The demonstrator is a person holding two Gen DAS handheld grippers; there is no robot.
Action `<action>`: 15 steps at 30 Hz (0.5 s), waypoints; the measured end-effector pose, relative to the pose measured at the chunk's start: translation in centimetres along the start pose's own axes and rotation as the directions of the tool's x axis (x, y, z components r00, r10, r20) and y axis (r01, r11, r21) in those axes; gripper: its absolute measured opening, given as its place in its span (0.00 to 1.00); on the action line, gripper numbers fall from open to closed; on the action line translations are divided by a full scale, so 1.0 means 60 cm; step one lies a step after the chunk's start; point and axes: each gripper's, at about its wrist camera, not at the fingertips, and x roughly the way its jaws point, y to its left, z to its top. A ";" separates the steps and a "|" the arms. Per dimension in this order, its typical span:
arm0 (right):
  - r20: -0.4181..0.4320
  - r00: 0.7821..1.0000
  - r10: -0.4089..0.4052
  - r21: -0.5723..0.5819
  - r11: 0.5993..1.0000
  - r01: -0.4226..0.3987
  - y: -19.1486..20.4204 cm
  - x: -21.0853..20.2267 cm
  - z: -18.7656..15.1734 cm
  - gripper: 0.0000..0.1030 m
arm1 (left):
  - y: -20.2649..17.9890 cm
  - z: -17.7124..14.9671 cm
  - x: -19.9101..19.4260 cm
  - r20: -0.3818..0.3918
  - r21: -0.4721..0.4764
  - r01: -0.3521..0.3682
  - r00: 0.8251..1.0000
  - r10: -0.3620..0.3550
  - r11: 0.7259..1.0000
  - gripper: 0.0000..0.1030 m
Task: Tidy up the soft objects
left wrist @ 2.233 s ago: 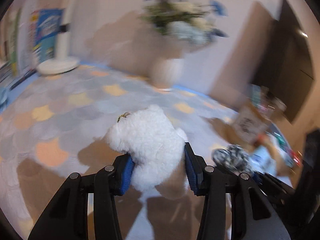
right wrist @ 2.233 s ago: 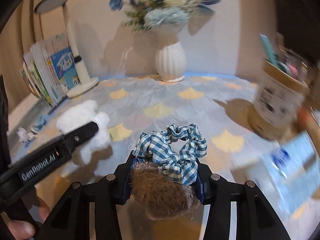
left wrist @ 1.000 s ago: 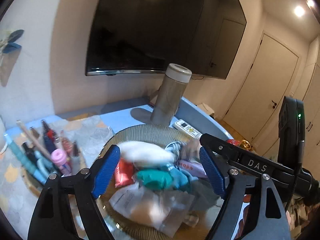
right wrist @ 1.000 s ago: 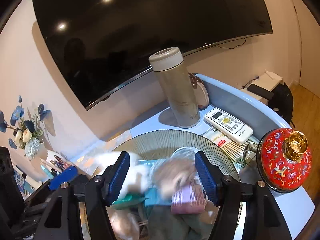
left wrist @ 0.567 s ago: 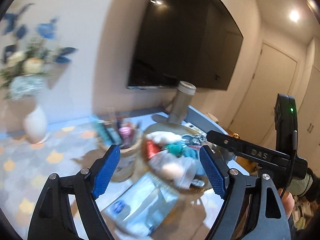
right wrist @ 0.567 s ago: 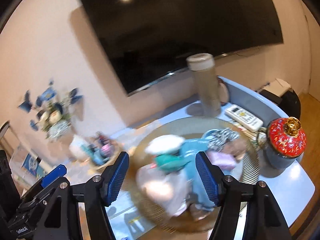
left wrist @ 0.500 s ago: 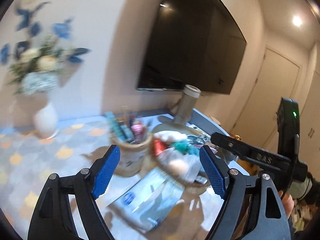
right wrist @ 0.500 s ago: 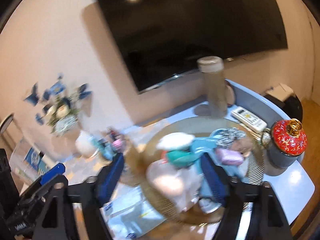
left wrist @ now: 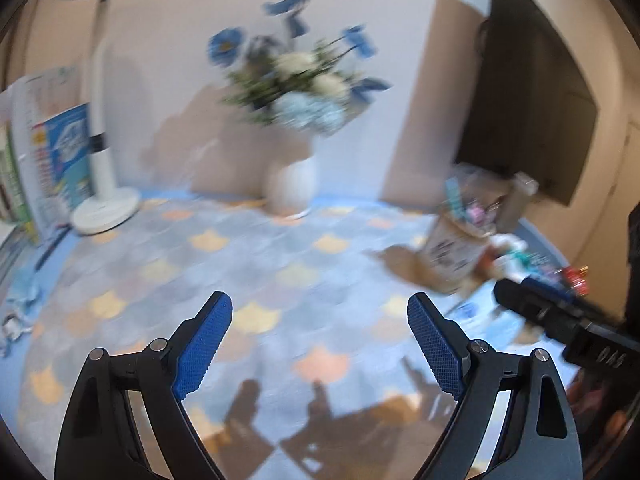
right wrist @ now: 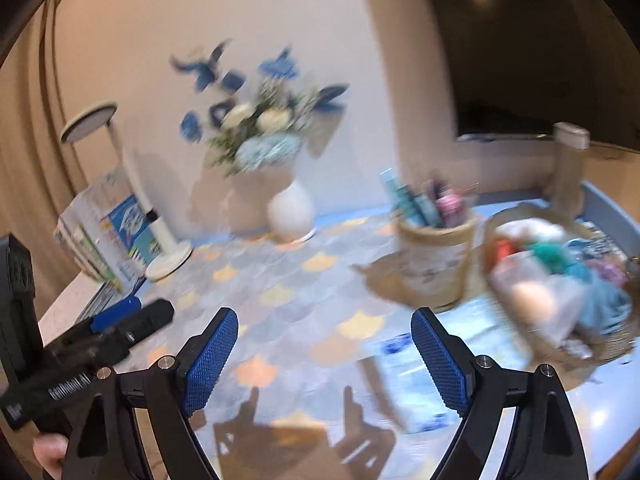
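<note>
Both claws are seen spread wide with nothing between the blue pads; the left claw (left wrist: 320, 326) has just been opening further, and the right claw (right wrist: 325, 330) opened within the last moments. They are held above the patterned tabletop (right wrist: 280, 280). The soft objects (right wrist: 560, 272) are piled in the woven basket (right wrist: 600, 352) at the right, just beside a pen holder (right wrist: 434, 264). A white vase (left wrist: 290, 188) of flowers is seen blurred behind

A white vase (left wrist: 291, 190) of blue flowers stands by the wall, a white desk lamp (left wrist: 103, 128) left of it, a pen cup (right wrist: 434, 258) right
</note>
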 end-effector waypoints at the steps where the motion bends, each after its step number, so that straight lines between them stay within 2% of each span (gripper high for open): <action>1: -0.015 1.000 0.011 -0.006 1.000 -0.011 0.014 0.014 -0.002 0.85 | 0.012 -0.005 0.003 -0.010 -0.003 -0.016 1.000 0.016 1.000 0.86; 6: -0.057 0.998 0.019 -0.034 0.999 -0.021 0.062 0.070 -0.021 0.85 | 0.065 -0.032 0.038 -0.069 -0.012 -0.094 0.993 0.093 0.995 0.86; 10: -0.120 0.993 0.008 -0.045 0.999 -0.014 0.085 0.129 -0.045 0.85 | 0.084 -0.053 0.075 -0.124 0.007 -0.127 0.984 0.127 0.992 0.86; 15: -0.156 0.986 -0.058 -0.082 0.996 0.045 0.098 0.195 -0.066 0.85 | 0.090 -0.068 0.124 -0.159 0.049 -0.185 0.969 0.191 0.981 0.86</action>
